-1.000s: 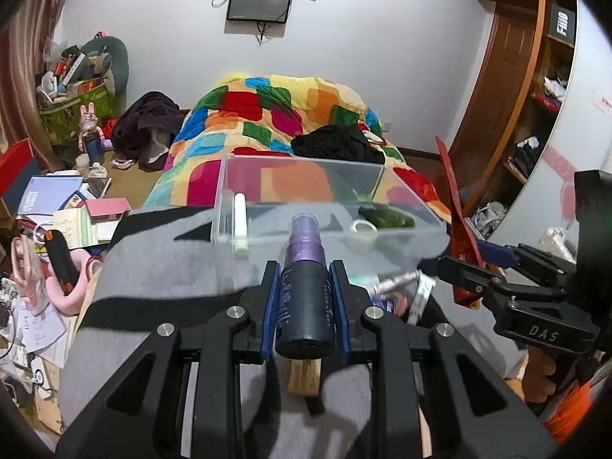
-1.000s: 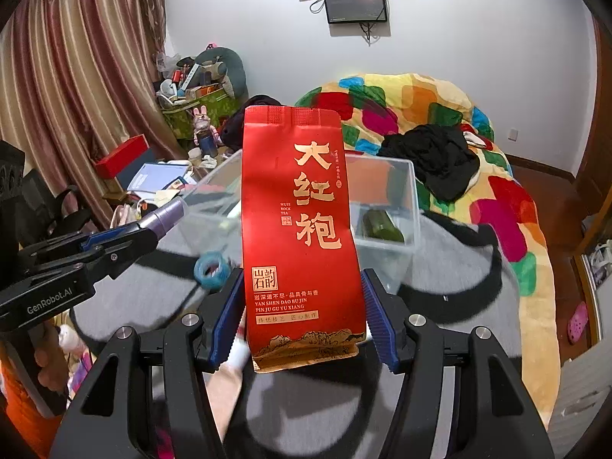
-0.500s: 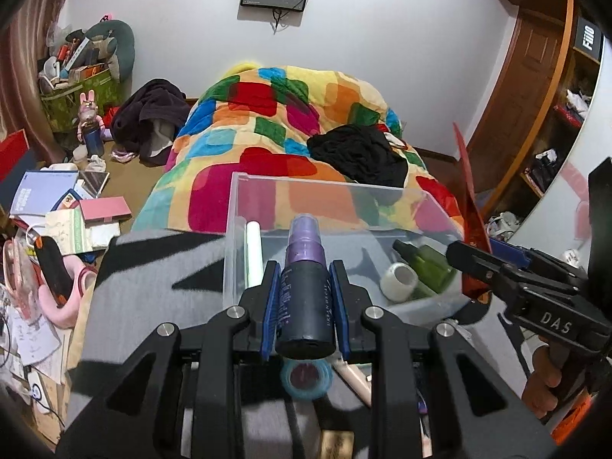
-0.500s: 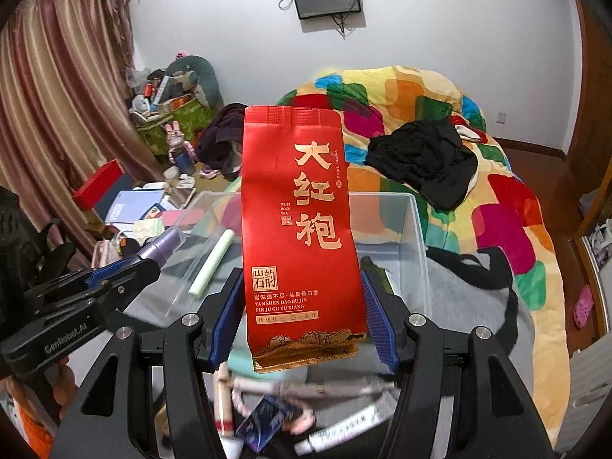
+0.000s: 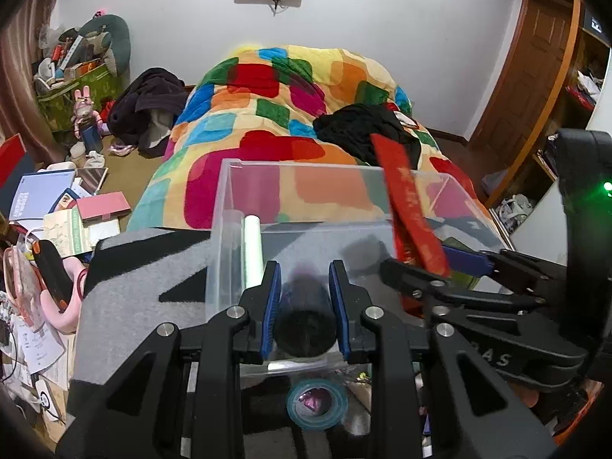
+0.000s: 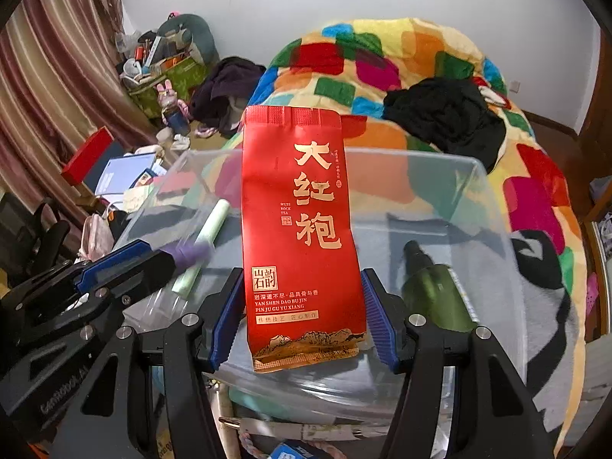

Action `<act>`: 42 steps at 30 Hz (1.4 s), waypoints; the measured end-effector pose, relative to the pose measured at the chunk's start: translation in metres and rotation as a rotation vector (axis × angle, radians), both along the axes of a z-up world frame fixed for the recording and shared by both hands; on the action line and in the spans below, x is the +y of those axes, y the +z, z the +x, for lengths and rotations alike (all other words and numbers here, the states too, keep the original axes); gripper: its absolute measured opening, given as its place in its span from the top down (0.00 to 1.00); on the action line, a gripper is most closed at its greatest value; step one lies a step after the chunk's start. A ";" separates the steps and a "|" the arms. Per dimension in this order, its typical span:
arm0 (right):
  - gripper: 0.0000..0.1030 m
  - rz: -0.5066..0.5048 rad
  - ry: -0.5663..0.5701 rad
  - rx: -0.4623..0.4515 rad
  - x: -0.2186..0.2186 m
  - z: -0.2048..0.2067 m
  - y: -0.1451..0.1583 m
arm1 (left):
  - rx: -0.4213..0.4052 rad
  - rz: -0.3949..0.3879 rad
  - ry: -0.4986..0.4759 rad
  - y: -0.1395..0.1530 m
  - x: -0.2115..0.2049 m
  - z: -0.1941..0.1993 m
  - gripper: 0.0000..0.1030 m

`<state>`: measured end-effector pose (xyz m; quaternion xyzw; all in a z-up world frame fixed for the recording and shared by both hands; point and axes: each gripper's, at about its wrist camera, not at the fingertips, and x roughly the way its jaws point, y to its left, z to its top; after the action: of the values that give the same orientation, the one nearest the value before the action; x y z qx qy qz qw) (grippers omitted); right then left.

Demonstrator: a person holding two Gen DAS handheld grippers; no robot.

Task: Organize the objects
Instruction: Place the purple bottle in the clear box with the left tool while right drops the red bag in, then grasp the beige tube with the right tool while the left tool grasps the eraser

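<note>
While both grippers hang over the clear bin, the scene reads as follows, biggest thing first.

Bed: a patchwork quilt (image 5: 283, 114) in bright colours fills the background, with a black garment (image 6: 443, 114) heaped on it.
Grey blanket: a grey-and-black blanket (image 5: 126, 267) lies in front of the quilt, and the bin stands on it.
Clear bin: a see-through plastic bin (image 5: 306, 176), open at the top, directly beneath both grippers.
Right gripper: the right gripper (image 6: 304, 317) has its blue pads pressed on the two side edges of a red tea packet (image 6: 298, 229) — jaws about half spread, the packet upright with its gold lettering facing the camera, above the bin's middle.
Left gripper: the left gripper (image 5: 305, 306) is closed narrow on a dark spray bottle (image 5: 304, 325), pads against its sides; the bottle's purple cap (image 6: 189, 252) pokes forward over the bin's left part.
Green bottle: a green spray bottle (image 6: 432, 290) lies on the bin floor at the right.
Pale tube: a pale green tube (image 6: 206, 237) lies along the bin's left wall.
Tape roll: a blue tape roll (image 5: 316, 403) sits outside the bin — just before its near wall.
</note>
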<state>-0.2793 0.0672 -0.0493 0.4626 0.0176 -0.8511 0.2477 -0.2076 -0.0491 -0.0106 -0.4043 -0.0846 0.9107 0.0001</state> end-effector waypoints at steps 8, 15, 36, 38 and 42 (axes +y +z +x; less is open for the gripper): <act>0.46 0.005 0.025 -0.036 0.001 0.003 -0.004 | 0.002 -0.002 -0.005 0.004 0.000 0.006 0.76; 0.44 0.009 0.029 0.020 0.011 0.017 0.015 | 0.046 -0.035 -0.016 0.023 0.005 0.021 0.76; 0.25 0.025 0.062 0.172 0.047 0.122 0.034 | 0.081 -0.079 -0.019 0.026 0.007 0.104 0.43; 0.25 0.035 0.066 0.170 0.046 0.134 0.027 | 0.067 -0.079 -0.022 0.019 0.007 0.110 0.43; 0.25 0.026 0.079 0.128 0.047 0.150 0.009 | 0.030 -0.080 -0.026 0.001 0.009 0.122 0.43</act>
<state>-0.1289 0.1142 -0.0398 0.4095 0.0627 -0.8682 0.2732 -0.0857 -0.0396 -0.0093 -0.3914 -0.0429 0.9192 -0.0029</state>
